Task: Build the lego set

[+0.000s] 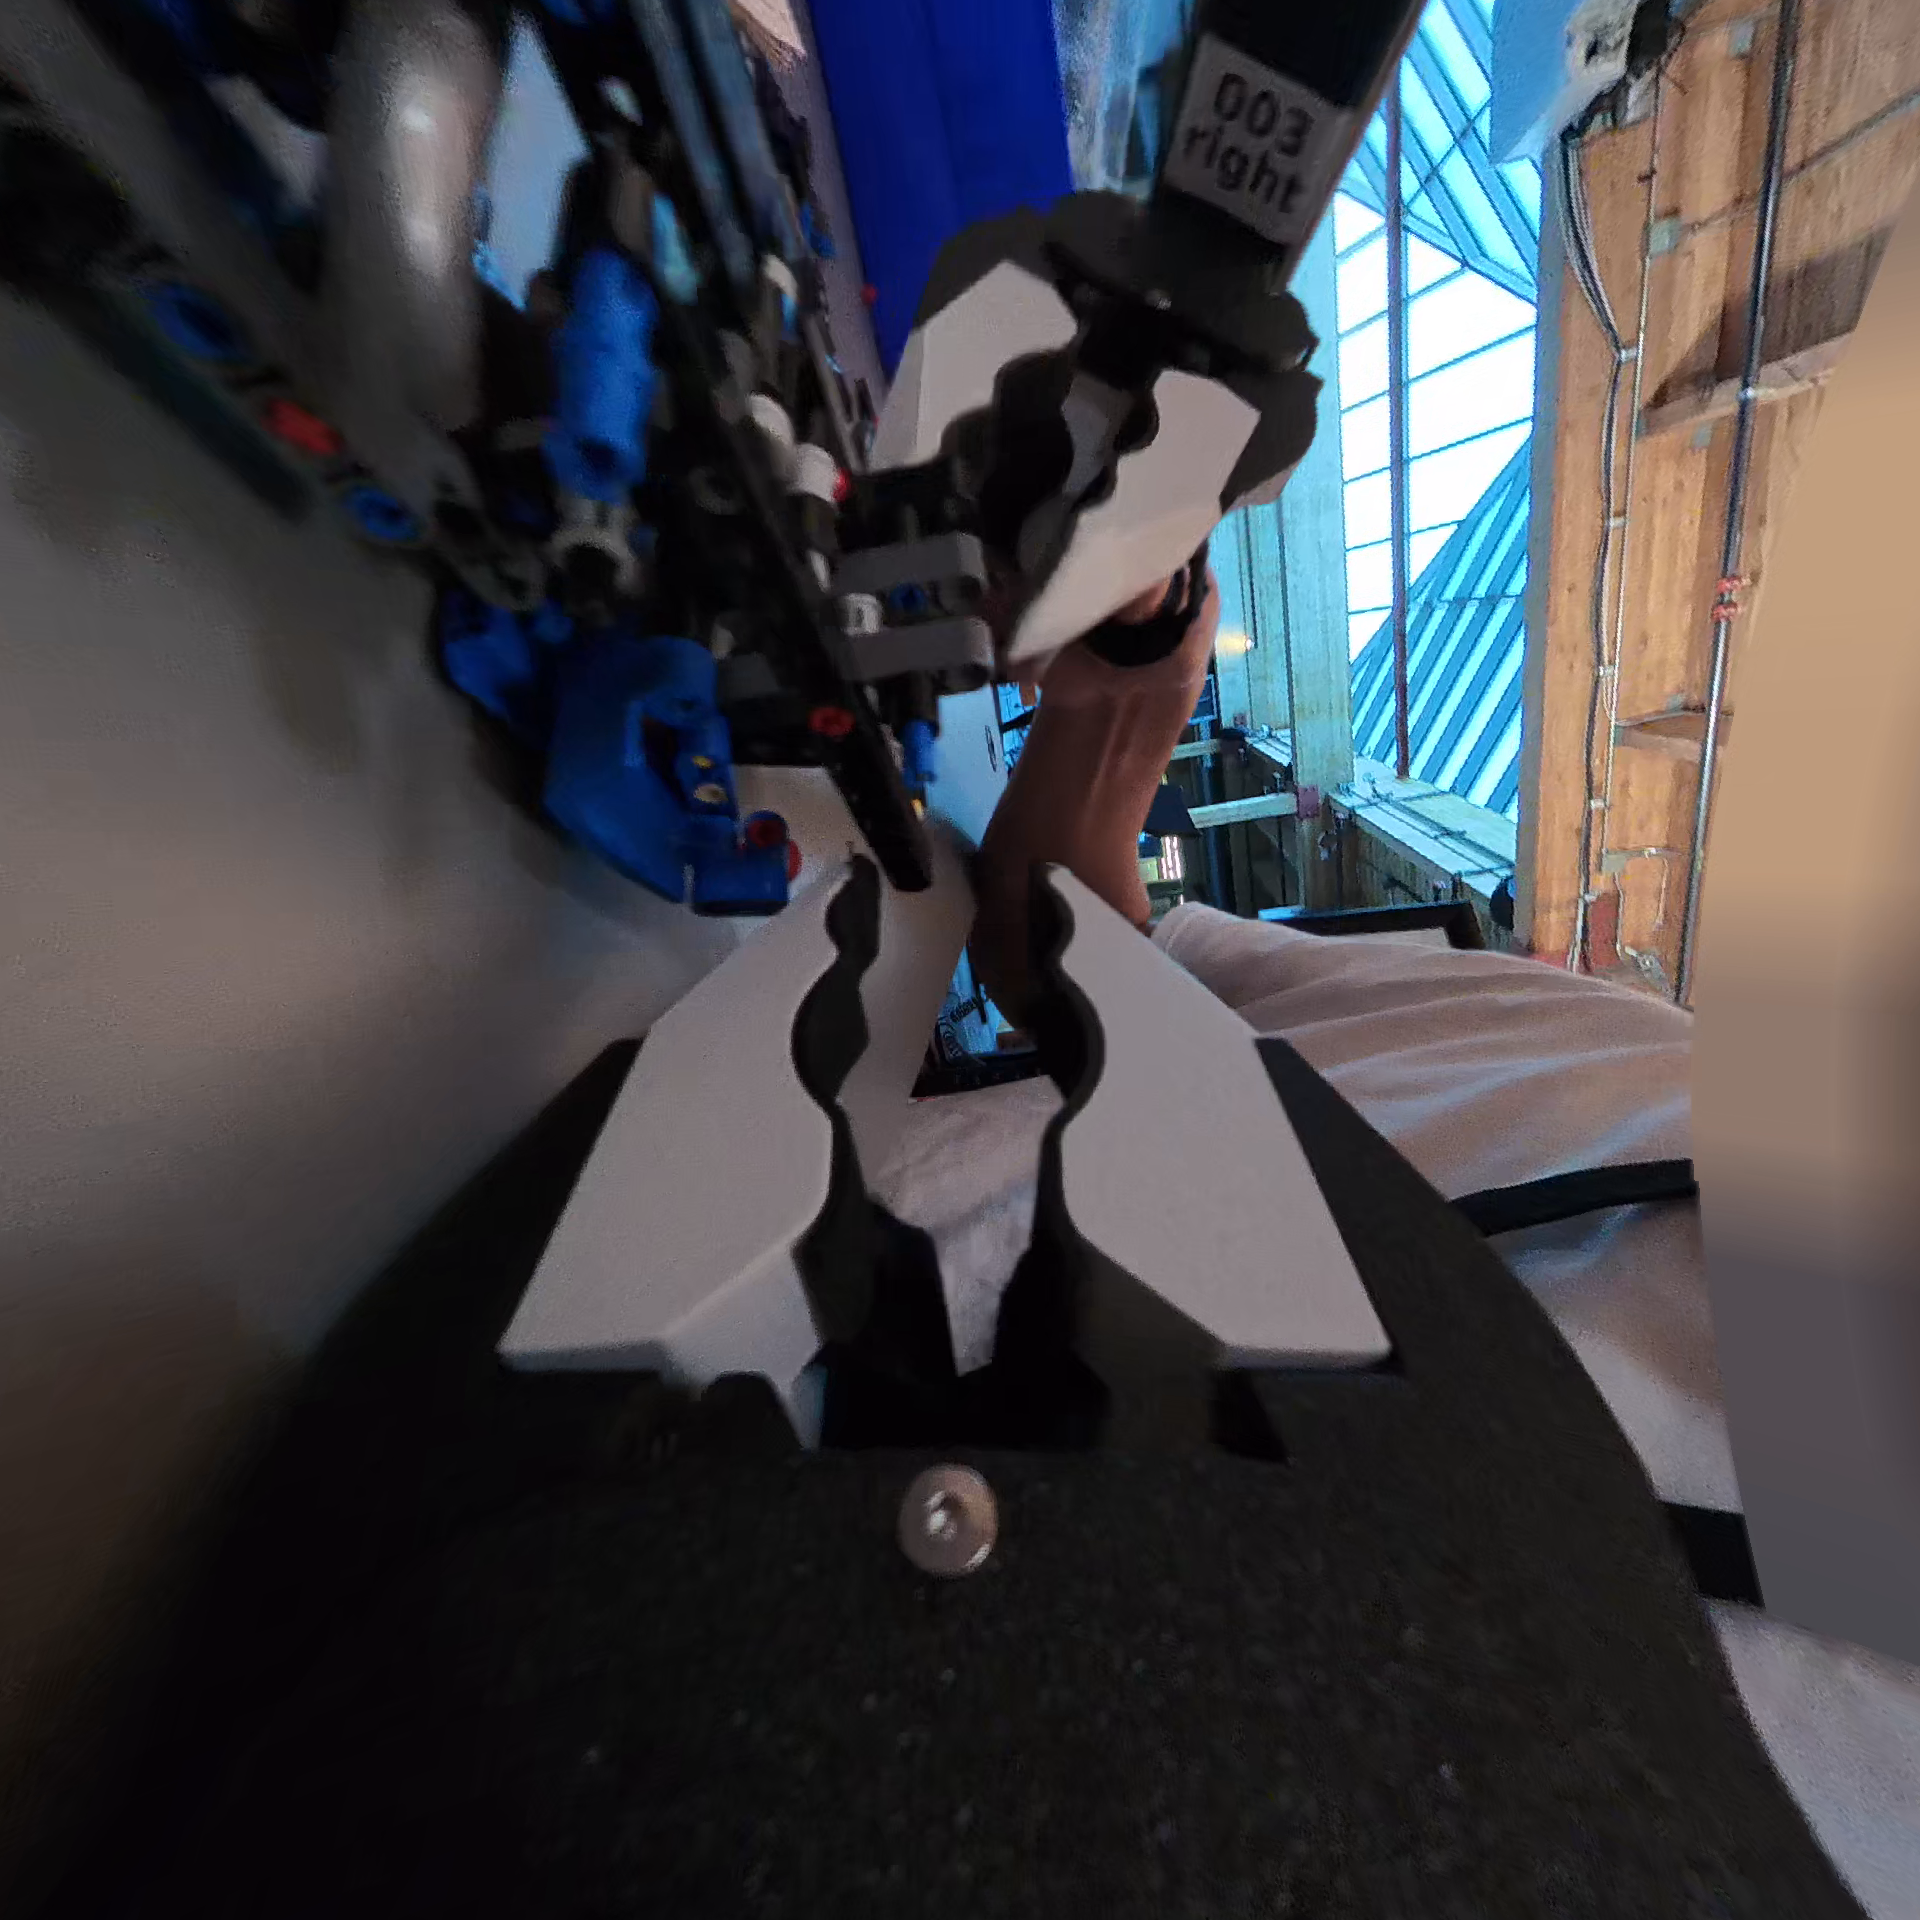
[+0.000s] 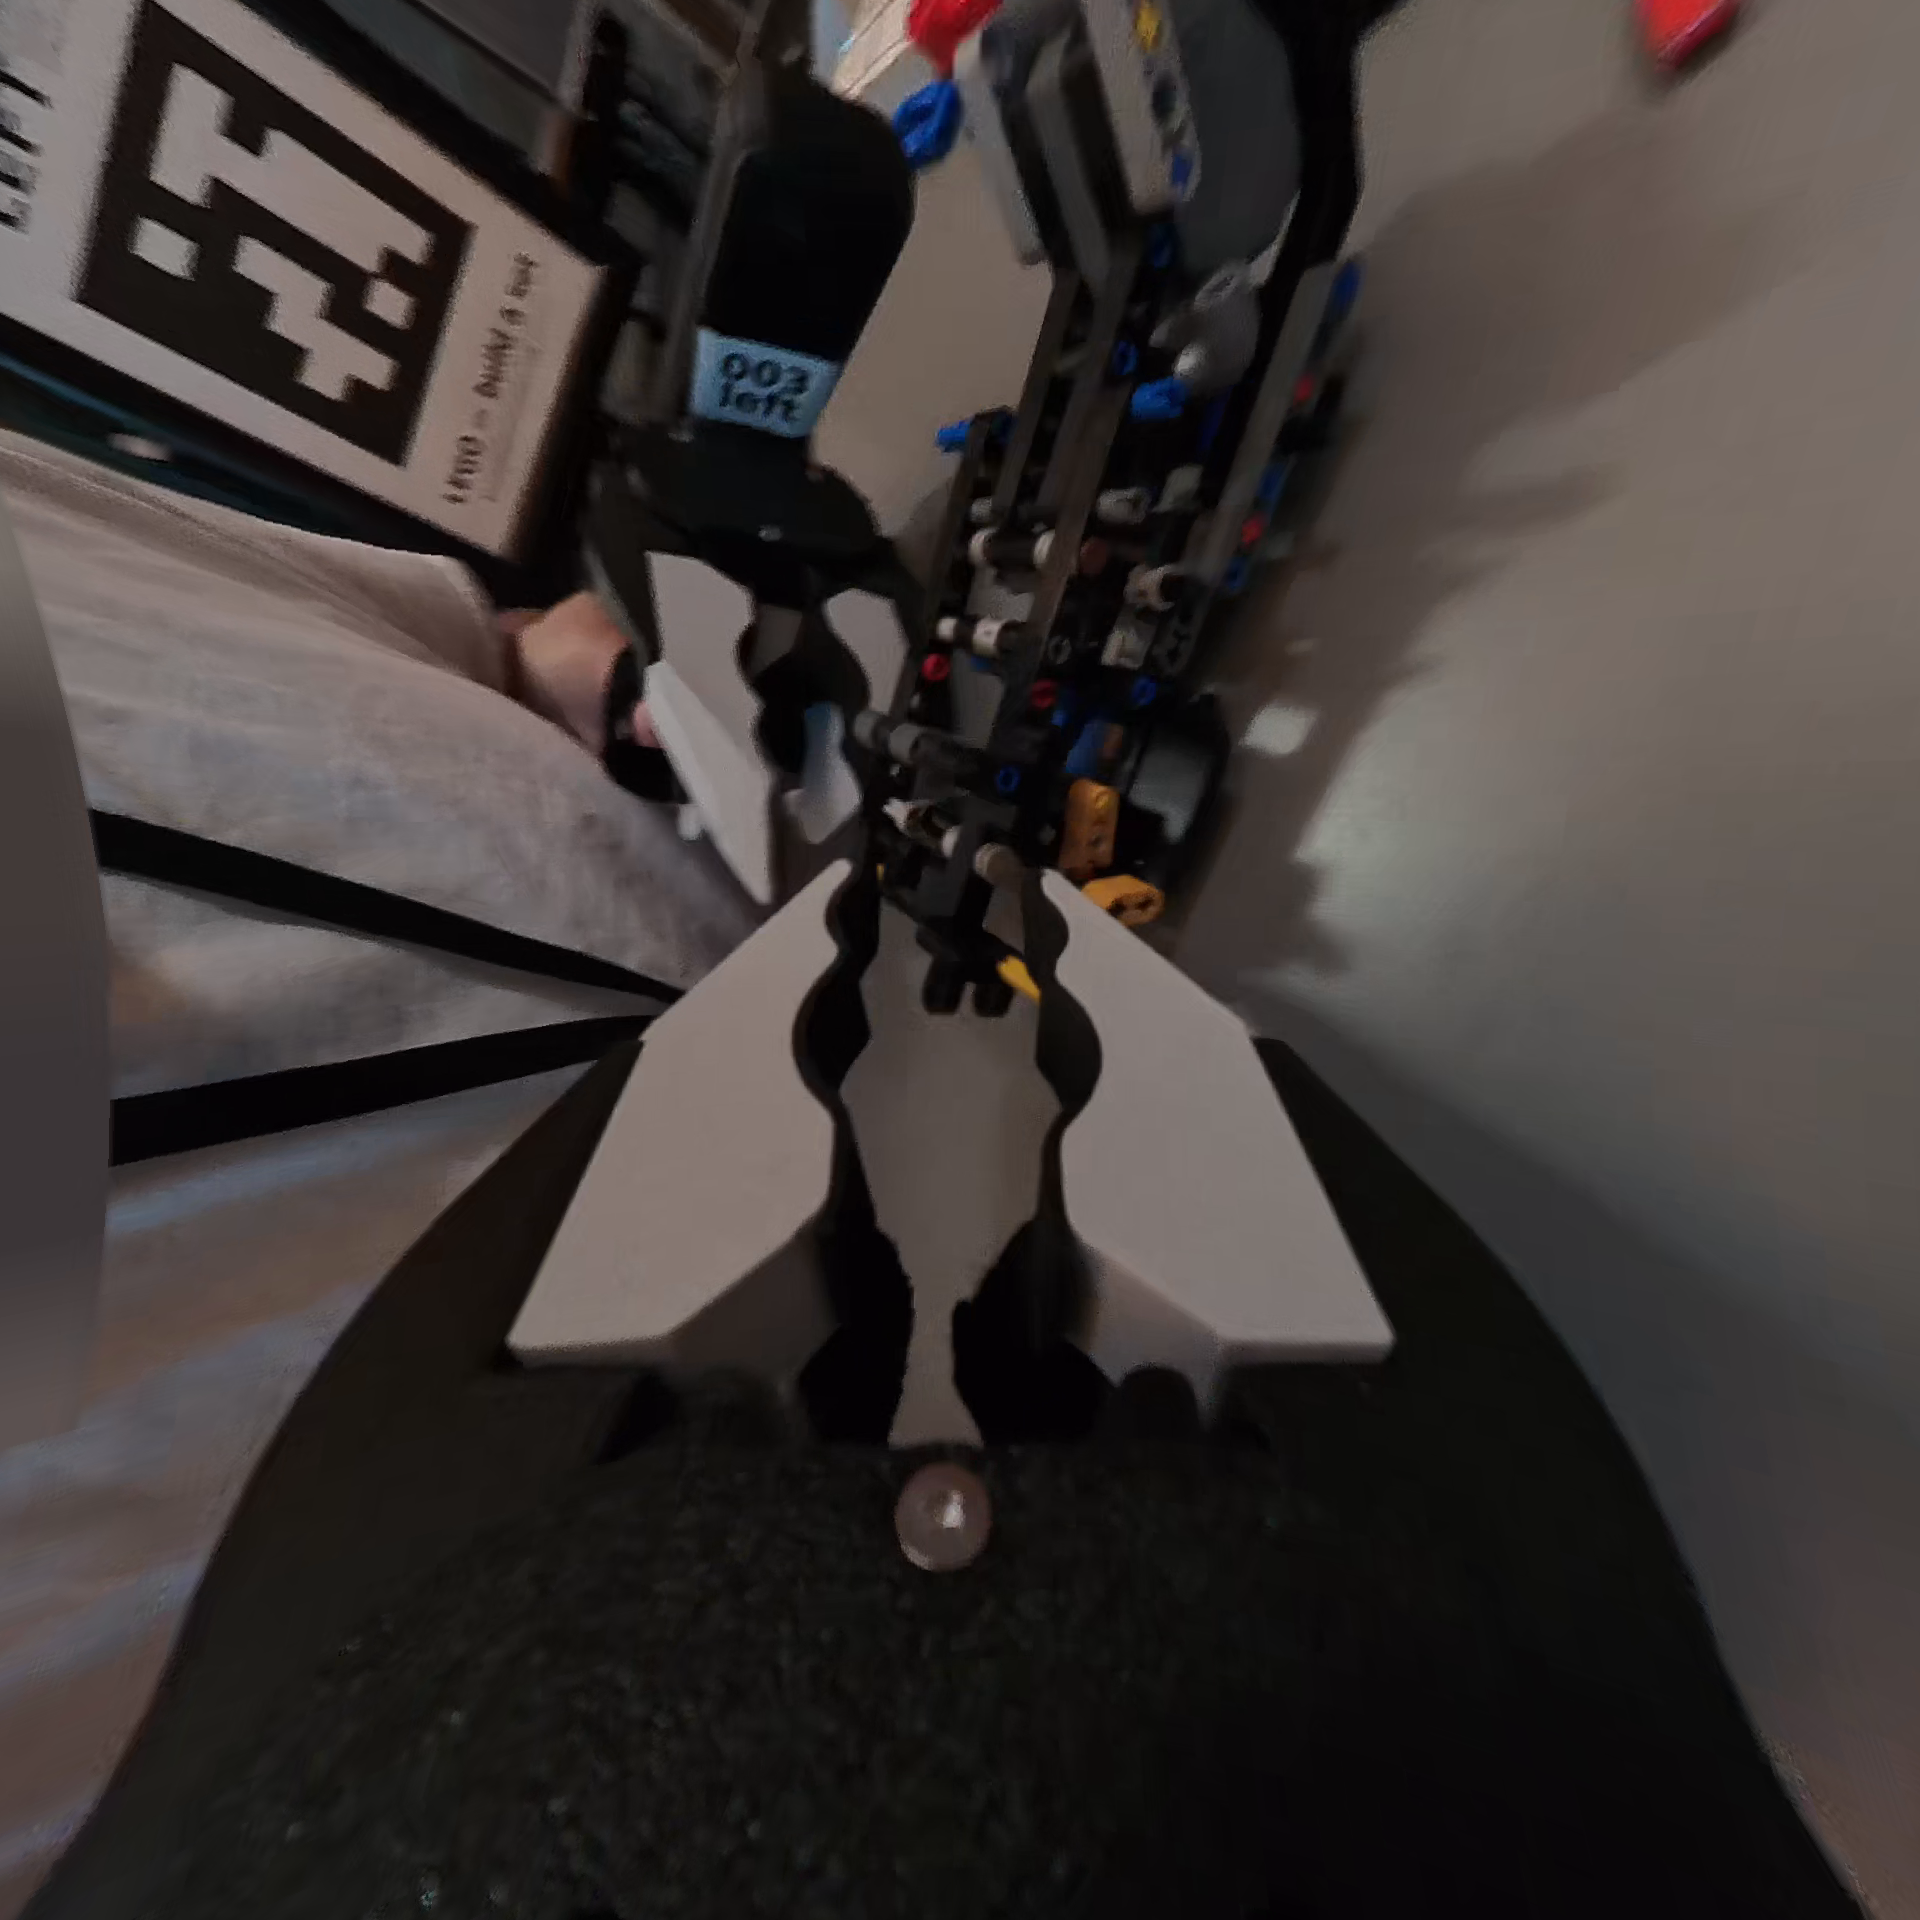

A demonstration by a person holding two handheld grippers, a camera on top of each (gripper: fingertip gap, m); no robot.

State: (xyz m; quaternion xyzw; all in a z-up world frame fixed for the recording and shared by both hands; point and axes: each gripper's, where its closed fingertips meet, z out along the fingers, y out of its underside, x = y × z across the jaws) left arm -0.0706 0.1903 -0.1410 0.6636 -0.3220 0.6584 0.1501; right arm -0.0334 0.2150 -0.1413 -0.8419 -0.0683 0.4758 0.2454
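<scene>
Lego frame (image 2: 1049, 623) on the surface (image 2: 1558, 727), running toward twelve o'clock from the right gripper (image 2: 951, 904); left gripper (image 2: 790, 790) at its ten o'clock; marker card (image 2: 312, 270) behind, at eleven o'clock.

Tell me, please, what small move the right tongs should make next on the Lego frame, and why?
Probably close the right tongs gently: their fingers straddle the end of the long black-and-grey Lego frame with gaps either side, while the left tongs sit open beside it, gripping nothing.

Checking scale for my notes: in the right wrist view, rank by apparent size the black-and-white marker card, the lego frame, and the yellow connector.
1. Lego frame and marker card: alike, and cropped; unsure.
2. Yellow connector: clearly smallest.
</scene>
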